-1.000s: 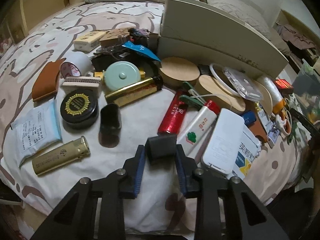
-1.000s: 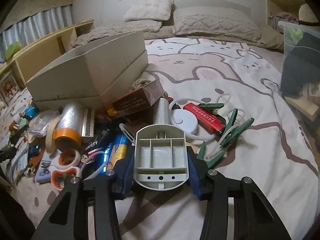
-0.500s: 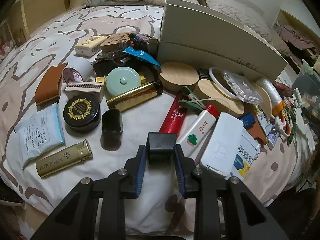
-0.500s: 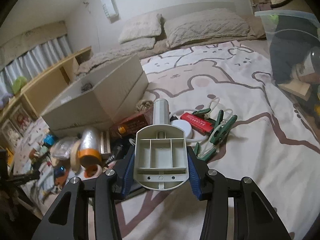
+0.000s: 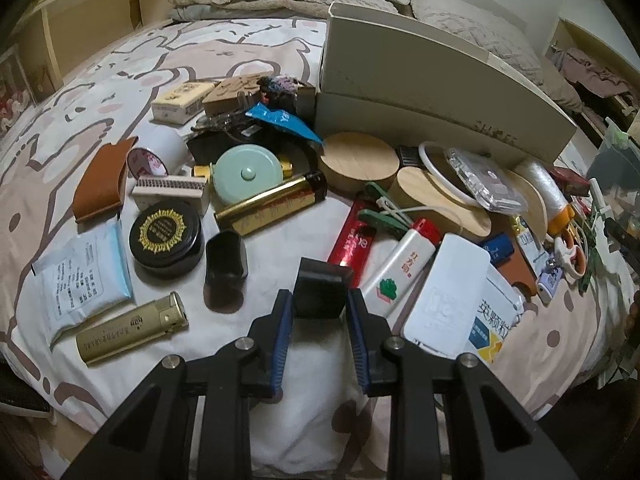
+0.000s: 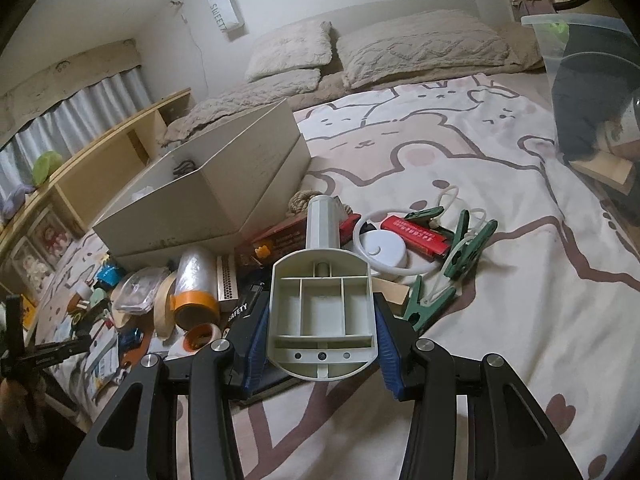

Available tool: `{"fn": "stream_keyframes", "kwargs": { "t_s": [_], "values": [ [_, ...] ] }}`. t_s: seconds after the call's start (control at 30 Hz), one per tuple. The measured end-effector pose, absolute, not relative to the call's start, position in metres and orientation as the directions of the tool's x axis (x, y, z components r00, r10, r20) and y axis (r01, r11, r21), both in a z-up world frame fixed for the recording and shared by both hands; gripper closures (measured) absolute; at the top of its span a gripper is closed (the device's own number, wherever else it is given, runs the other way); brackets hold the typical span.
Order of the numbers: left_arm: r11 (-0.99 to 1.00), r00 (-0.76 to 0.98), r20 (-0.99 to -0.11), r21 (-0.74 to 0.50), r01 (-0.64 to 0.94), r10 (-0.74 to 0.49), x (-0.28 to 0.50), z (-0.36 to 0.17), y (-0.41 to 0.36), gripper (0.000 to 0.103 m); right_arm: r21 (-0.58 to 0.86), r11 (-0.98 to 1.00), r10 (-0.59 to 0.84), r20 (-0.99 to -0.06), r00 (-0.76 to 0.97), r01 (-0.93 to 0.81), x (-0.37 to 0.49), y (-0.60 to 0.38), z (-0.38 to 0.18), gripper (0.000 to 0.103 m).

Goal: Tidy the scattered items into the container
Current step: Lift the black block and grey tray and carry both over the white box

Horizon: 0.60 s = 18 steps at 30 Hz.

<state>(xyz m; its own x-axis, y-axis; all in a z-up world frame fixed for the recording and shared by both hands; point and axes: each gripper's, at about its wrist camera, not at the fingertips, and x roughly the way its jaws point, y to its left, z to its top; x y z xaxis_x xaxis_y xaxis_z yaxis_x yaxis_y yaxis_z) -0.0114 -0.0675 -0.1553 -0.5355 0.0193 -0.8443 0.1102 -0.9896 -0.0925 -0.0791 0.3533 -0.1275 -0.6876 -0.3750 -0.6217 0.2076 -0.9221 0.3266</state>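
Observation:
My left gripper [image 5: 320,300] is shut on a small black block [image 5: 320,294], held just above the bed sheet. My right gripper [image 6: 322,316] is shut on a grey-white plastic tool with a ribbed base and a round handle [image 6: 322,304], lifted above the bed. The beige cardboard box [image 5: 420,80] stands open behind the clutter; it also shows in the right wrist view [image 6: 208,196], with a few items inside. Scattered items lie in front of it: a gold lighter [image 5: 132,328], a black round tin [image 5: 166,238], a white power bank [image 5: 444,300].
Green clothes pegs [image 6: 464,248], a red lighter [image 6: 416,236], tape rolls [image 6: 192,288] and a white round charger [image 6: 380,248] lie on the bed. A clear plastic bin [image 6: 592,80] stands at the right. Pillows [image 6: 360,52] are at the headboard. Wooden shelves [image 6: 100,152] run along the left.
My right gripper has lifted the grey-white tool off the bed and tilted up, so the box's inside shows. My left gripper has risen slightly with the black block.

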Motion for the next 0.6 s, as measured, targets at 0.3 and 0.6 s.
{"fn": "stream_keyframes", "kwargs": {
  "t_s": [0.3,0.6],
  "values": [
    [-0.989,-0.535,-0.845,-0.071,0.131,-0.011,-0.0187,-0.1587,-0.0701,0.053,0.34,-0.917,-0.385,-0.623,-0.681,0.207,-0.08,0.3545,-0.1276,0.055],
    [-0.992,-0.523,-0.852,-0.062,0.107,-0.003,-0.0207,-0.1637,-0.0678,0.053,0.343,-0.917,-0.385,-0.625,-0.679,0.205,-0.0796,0.3543,-0.1279,0.055]
  ]
}}
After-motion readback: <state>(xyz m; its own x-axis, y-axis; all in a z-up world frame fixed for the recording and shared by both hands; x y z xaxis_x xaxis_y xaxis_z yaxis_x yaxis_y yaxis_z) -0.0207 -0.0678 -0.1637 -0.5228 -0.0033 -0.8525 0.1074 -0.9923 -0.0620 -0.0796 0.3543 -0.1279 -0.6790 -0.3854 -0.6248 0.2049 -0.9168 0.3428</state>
